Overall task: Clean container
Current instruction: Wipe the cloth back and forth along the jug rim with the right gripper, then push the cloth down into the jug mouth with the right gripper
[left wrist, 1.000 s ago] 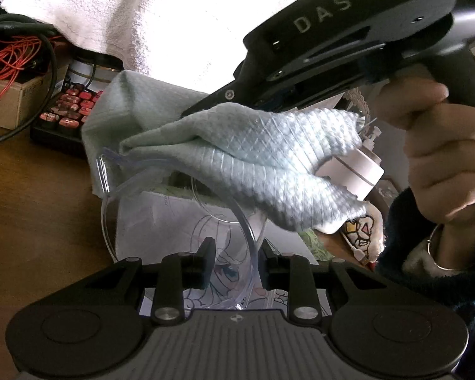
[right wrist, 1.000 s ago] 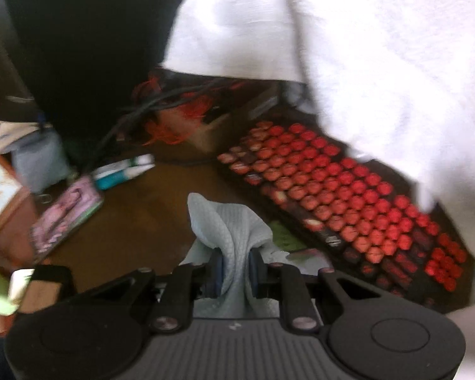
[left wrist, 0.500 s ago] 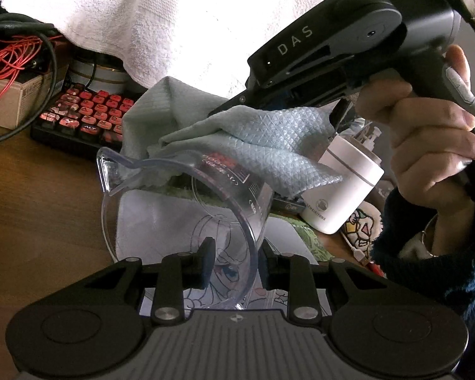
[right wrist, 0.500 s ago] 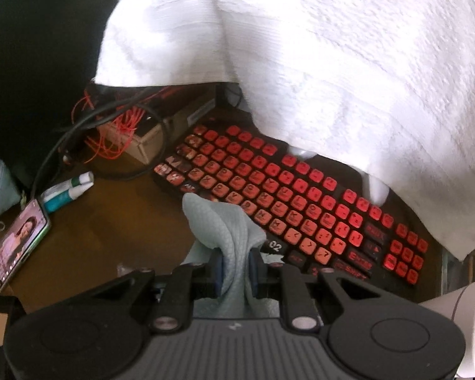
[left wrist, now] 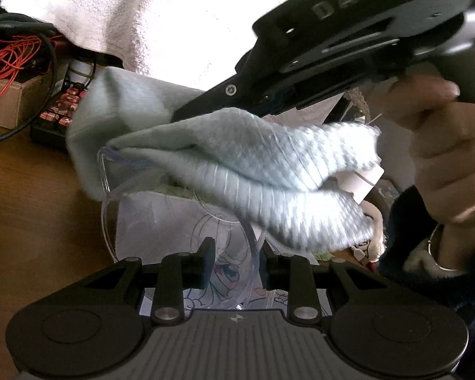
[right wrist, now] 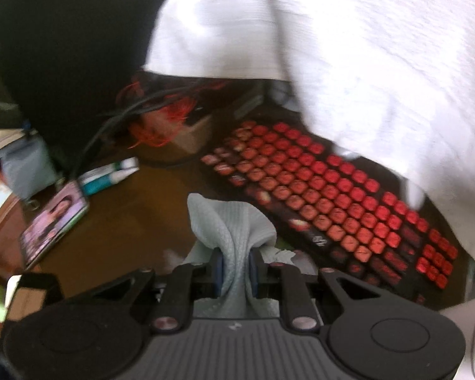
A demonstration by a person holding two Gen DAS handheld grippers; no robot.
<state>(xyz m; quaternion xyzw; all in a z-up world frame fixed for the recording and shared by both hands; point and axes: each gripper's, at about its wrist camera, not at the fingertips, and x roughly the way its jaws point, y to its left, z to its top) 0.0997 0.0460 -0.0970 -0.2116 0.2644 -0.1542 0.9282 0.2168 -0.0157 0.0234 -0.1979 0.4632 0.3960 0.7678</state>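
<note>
left tool [left wrist: 234,264] clamped on the near wall of the clear container [left wrist: 174,190], held tilted above the brown worktop [left wrist: 31,196]. right tool [right wrist: 234,267] clamped on a pale blue cloth [left wrist: 253,171], bunched over the container's far rim. red-keyed keyboard [right wrist: 326,186] beyond, under a white towel [right wrist: 348,47].

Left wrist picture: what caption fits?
Left gripper holds clear cup; right gripper wipes it with cloth.

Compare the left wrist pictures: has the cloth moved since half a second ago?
Yes. The cloth has swung back down and left over the clear container, hiding the rim that showed before and most of the white bottle.
</note>
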